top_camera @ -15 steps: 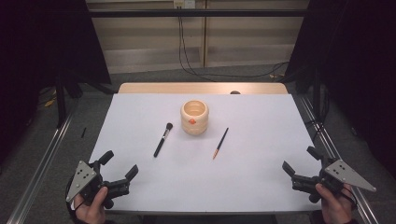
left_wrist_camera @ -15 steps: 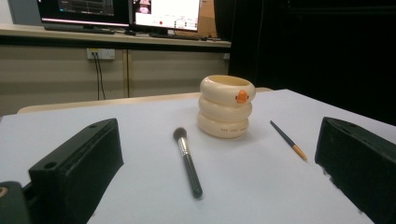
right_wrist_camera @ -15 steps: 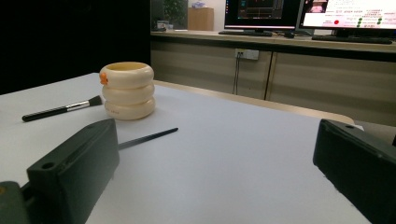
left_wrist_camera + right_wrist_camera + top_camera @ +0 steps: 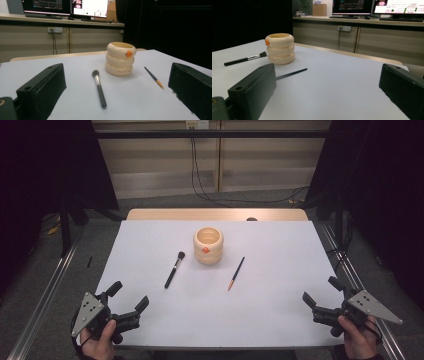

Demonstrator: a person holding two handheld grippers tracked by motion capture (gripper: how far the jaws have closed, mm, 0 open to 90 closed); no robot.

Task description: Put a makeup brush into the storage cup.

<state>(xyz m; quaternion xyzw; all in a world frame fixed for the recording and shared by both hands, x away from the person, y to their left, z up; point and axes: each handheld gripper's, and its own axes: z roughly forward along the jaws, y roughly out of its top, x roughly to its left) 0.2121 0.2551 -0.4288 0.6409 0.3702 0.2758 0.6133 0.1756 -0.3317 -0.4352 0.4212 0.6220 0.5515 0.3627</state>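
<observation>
The white table (image 4: 280, 320) is carrying everything, and nothing is being handled yet. The cream holder (image 4: 208, 245) is standing upright and empty, well ahead of both sets of jaws. The black makeup brush (image 4: 174, 269) is lying flat ahead of the left gripper (image 4: 128, 302), whose jaws are gaping wide on nothing. The thin paintbrush (image 4: 236, 273) is lying ahead and inward of the right gripper (image 4: 320, 296), likewise wide and empty. Judging by this, all the work is waiting: both brushes are likely needing to go into the holder.

Small print on the cream holder (image 4: 121, 61), too tiny.
</observation>
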